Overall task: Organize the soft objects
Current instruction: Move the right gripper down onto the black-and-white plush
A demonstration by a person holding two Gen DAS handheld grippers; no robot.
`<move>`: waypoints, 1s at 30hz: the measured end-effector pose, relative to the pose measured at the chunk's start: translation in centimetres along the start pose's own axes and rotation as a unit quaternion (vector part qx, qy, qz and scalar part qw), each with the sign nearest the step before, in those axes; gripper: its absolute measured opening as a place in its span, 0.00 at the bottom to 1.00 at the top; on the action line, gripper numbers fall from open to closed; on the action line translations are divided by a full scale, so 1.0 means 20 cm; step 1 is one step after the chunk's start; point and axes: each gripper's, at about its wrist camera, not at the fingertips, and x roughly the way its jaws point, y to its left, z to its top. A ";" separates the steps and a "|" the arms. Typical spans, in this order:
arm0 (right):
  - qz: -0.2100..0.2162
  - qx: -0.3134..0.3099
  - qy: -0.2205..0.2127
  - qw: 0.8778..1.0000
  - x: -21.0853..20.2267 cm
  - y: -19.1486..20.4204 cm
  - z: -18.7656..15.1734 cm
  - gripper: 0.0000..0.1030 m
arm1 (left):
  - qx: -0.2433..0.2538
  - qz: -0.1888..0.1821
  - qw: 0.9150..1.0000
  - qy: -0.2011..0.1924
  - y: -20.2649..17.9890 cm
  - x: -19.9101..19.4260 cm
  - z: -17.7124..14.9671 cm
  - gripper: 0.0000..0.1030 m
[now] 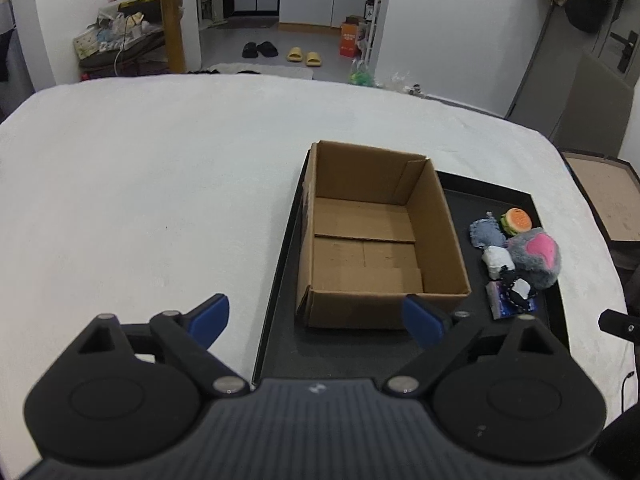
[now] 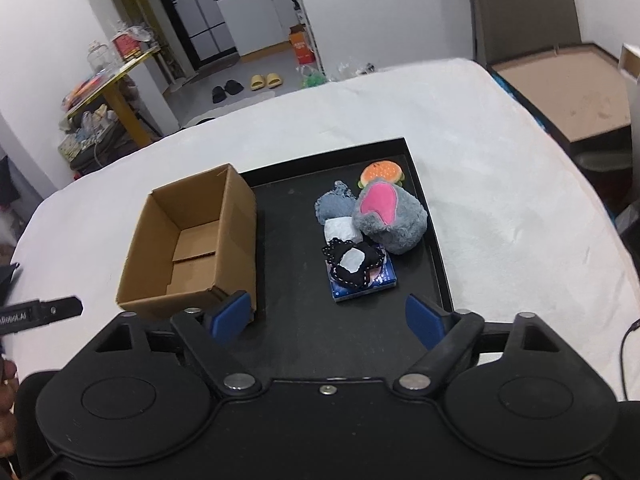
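An open, empty cardboard box (image 1: 372, 240) (image 2: 192, 244) stands on the left part of a black tray (image 1: 280, 320) (image 2: 304, 304). On the tray's right lies a pile of soft toys: a grey plush with a pink patch (image 1: 534, 256) (image 2: 390, 216), a burger toy (image 1: 517, 221) (image 2: 380, 173), a blue-grey plush (image 1: 486, 233) (image 2: 334, 204), a white cushion (image 1: 498, 260) (image 2: 342, 230), and a black cushion with white dots (image 2: 352, 262) on a blue packet (image 1: 505, 300) (image 2: 362, 284). My left gripper (image 1: 316, 320) is open and empty before the box. My right gripper (image 2: 326, 318) is open and empty before the pile.
The tray rests on a table under a white cloth (image 1: 140, 200) (image 2: 500, 200). A brown board (image 2: 568, 92) lies beyond the table's right edge. The left gripper's tip (image 2: 44, 312) shows at the left of the right wrist view.
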 end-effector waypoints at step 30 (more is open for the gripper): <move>0.007 0.144 0.042 0.989 0.63 -0.25 0.05 0.32 | -0.030 0.021 0.999 0.036 0.07 0.51 0.07 0.34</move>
